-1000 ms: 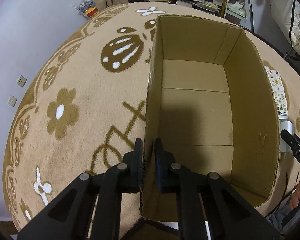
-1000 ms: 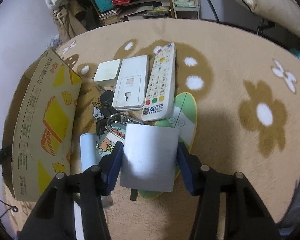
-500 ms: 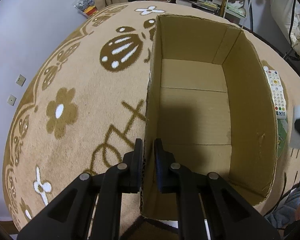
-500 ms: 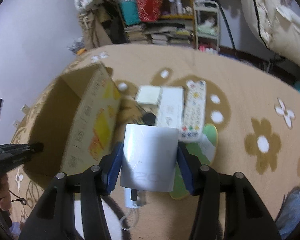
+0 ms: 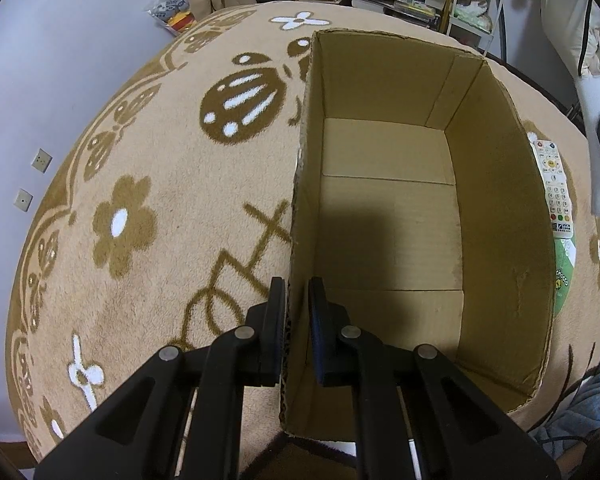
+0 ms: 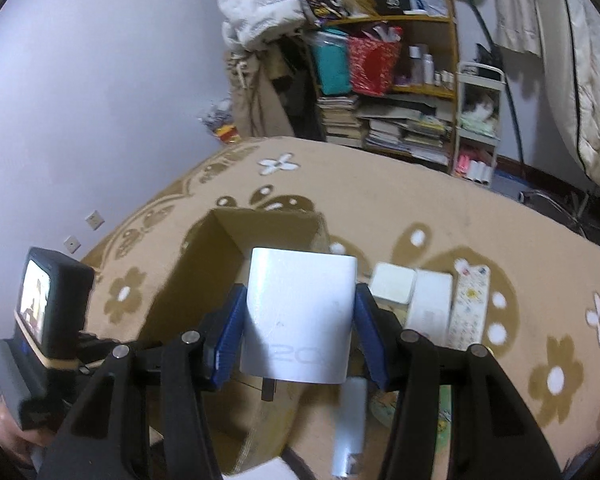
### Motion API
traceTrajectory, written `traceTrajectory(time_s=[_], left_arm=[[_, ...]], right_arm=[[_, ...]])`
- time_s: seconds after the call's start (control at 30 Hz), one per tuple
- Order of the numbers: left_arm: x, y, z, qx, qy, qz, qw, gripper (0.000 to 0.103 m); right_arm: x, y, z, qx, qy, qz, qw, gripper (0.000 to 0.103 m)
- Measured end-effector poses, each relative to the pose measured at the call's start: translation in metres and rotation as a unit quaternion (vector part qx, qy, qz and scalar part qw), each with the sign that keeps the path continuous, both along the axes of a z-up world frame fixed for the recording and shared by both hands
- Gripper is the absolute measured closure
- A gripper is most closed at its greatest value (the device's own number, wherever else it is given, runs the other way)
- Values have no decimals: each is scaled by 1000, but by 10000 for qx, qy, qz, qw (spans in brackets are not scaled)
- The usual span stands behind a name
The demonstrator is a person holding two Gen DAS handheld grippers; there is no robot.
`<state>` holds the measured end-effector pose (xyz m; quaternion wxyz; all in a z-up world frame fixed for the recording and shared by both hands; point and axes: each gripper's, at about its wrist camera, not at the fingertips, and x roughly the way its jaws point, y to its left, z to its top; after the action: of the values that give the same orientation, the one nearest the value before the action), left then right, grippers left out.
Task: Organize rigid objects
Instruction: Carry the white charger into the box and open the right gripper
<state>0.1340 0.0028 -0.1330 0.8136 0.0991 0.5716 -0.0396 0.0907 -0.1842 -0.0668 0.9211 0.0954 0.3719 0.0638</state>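
I have the left tool (image 5: 296, 300) clamped on the near left wall of the cardboard box (image 5: 496, 216), one finger outside the wall and one inside, pinching the board between them. The box stands open on the patterned rug (image 5: 148, 184), and its floor shows nothing lying in it.

My right tool (image 6: 300, 320) grips a white charger block (image 6: 300, 312) between its blue pads (image 6: 228, 332), which press on both of its sides. I see it lifted off the rug, beside the box on its right and above the height of its rim; in the left wrist view the block shows at the far right edge.

On the rug just right of the box lie a remote control (image 6: 470, 304), a flat white plate (image 6: 428, 300) touching it, and a small white square box (image 6: 392, 282) next to that.
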Motion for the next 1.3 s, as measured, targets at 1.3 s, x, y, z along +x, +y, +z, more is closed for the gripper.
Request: traceTrajectory(time_s=[1.3], left_arm=[[2, 8, -4, -35, 132, 229, 9996, 90]], right_arm=[[9, 41, -27, -37, 250, 499, 9984, 16]])
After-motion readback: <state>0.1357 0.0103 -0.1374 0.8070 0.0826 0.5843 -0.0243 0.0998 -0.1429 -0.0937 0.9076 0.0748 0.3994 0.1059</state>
